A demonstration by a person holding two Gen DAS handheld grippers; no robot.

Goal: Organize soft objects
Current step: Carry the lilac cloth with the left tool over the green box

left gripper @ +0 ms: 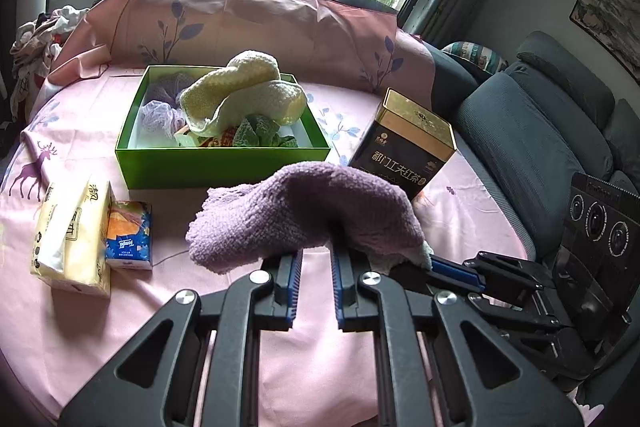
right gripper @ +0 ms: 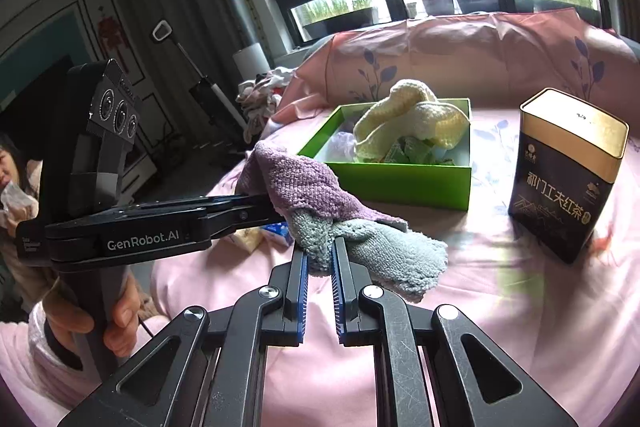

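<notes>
Purple towel (left gripper: 308,211) pinched by both left gripper (left gripper: 316,259) and right gripper (right gripper: 320,251), risks snagging or dragging past green box (left gripper: 224,163) if one slips.

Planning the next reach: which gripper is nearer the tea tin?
Right. The right gripper holds the cloth on the side of the tea tin; the left gripper grips its far end.
</notes>
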